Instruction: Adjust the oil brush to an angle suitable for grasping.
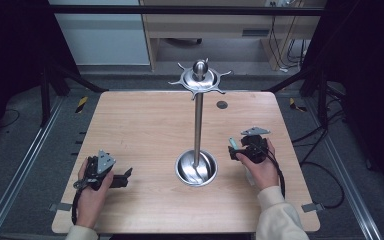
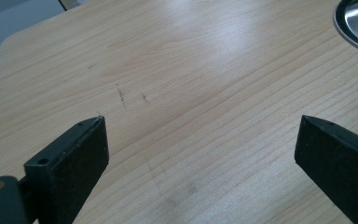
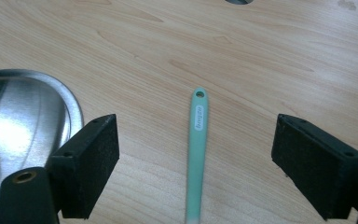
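Your right claw (image 3: 196,154) stands spread wide, and the green handle (image 3: 197,140) lies flat on the table (image 3: 242,56) between its jaws, touching neither, its holed end pointing away from you. The grip is not yet made, so nothing has been lifted or hung. The stand's steel base (image 3: 23,116) sits just beside that claw's left jaw, and its hooked top (image 1: 199,77) is bare. Your left claw (image 2: 200,154) is spread too, resting over bare wood with nothing between its jaws.
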Available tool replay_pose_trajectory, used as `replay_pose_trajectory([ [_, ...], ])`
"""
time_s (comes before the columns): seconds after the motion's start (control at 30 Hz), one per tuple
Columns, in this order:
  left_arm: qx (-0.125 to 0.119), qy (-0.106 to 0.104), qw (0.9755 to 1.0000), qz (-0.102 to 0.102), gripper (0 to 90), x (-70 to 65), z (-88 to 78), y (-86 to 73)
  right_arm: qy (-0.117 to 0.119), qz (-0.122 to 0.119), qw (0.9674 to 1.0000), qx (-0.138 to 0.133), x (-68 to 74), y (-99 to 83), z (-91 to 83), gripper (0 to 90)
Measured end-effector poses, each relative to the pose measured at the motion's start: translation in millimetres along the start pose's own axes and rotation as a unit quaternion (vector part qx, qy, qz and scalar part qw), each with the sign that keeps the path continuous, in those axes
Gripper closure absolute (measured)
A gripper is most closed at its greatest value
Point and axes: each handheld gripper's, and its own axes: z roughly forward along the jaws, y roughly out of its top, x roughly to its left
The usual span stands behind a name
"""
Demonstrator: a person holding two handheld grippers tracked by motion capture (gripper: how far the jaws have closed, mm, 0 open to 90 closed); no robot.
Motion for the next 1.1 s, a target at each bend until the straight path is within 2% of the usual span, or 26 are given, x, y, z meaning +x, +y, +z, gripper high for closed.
replay_pose_trajectory([
  [0.1, -0.001, 0.001, 1.0, -0.002, 2.5, 0.8, -0.5, -0.5, -0.004, 0.003, 1.0, 0.005, 0.3, 1.6, -0.8, 14.2],
  [0.2, -0.001, 0.004, 1.0, -0.001, 2.4, 1.0, -0.9, -0.9, -0.019, 0.01, 0.9996, 0.017, 1.8, 6.7, -3.5, 17.5],
  [0.23, 0.0, 0.005, 1.0, 0.0, 2.5, 1.0, -1.0, -0.9, -0.022, 0.02, 0.9995, 0.008, 1.7, 11.2, -4.4, 19.5],
  [0.3, 0.0, 0.006, 1.0, 0.001, 2.5, 1.3, -1.0, -1.1, -0.014, 0.031, 0.9994, -0.003, -1.4, 19.1, -3.5, 22.3],
  [0.33, 0.0, 0.007, 1.0, 0.001, 2.5, 1.5, -1.1, -1.2, -0.014, 0.031, 0.9994, -0.003, -1.4, 19.1, -3.5, 22.3],
  [0.4, 0.001, 0.009, 1.0, 0.0, 2.5, 1.9, -1.0, -1.3, 0.007, 0.051, 0.9986, 0.003, -5.9, 30.5, 3.4, 26.8],
  [0.43, 0.0, 0.01, 0.9999, -0.001, 2.5, 2.1, -0.9, -1.1, 0.007, 0.051, 0.9986, 0.003, -5.9, 30.5, 3.4, 26.8],
  [0.5, 0.0, 0.012, 0.9999, -0.002, 2.4, 2.2, -0.7, -0.7, 0.028, 0.063, 0.9976, 0.006, -9.3, 33.7, 13.0, 35.2],
  [0.53, -0.001, 0.012, 0.9999, -0.002, 2.4, 2.3, -0.6, -0.6, 0.03, 0.063, 0.9976, -0.001, -8.9, 32.4, 17.0, 41.2],
  [0.57, -0.001, 0.012, 0.9999, -0.002, 2.5, 2.3, -0.6, -0.6, 0.03, 0.063, 0.9976, -0.001, -8.9, 32.4, 17.0, 41.2],
  [0.6, -0.001, 0.012, 0.9999, -0.002, 2.4, 2.2, -0.5, -0.6, 0.035, 0.042, 0.9985, -0.004, -6.1, 30.7, 19.2, 51.4],
  [0.73, -0.003, 0.009, 1.0, -0.001, 2.5, 1.4, -1.9, -0.9, 0.045, 0.0, 0.999, -0.005, -0.4, 25.1, 14.9, 62.3],
  [0.77, -0.003, 0.009, 1.0, -0.001, 2.4, 1.4, -1.9, -0.9, 0.045, 0.0, 0.999, -0.005, -0.4, 25.1, 14.9, 62.3],
  [0.8, -0.003, 0.009, 1.0, 0.001, 2.4, 1.3, -1.8, -1.0, 0.043, -0.017, 0.9989, 0.003, 2.3, 19.1, 17.4, 69.0],
  [0.83, -0.002, 0.009, 1.0, 0.002, 2.4, 1.1, -1.5, -0.9, 0.043, -0.017, 0.9989, 0.003, 2.3, 19.1, 17.4, 69.0],
  [0.87, -0.002, 0.007, 1.0, 0.002, 2.5, 0.4, -1.0, -0.5, 0.042, -0.028, 0.9985, 0.018, 2.9, 13.0, 22.1, 76.3],
  [0.97, -0.002, 0.005, 1.0, 0.004, 2.5, -0.4, -0.3, 0.1, 0.043, -0.04, 0.9976, 0.036, 3.6, 9.4, 26.5, 80.4],
  [1.0, 0.0, 0.003, 1.0, 0.006, 2.5, -1.0, 0.5, 0.4, 0.043, -0.048, 0.9967, 0.049, 3.1, 7.4, 30.6, 83.8],
  [1.1, 0.002, 0.001, 1.0, 0.007, 2.5, -1.6, 1.0, 0.3, 0.043, -0.049, 0.9961, 0.059, 2.1, 5.4, 35.8, 86.8],
])
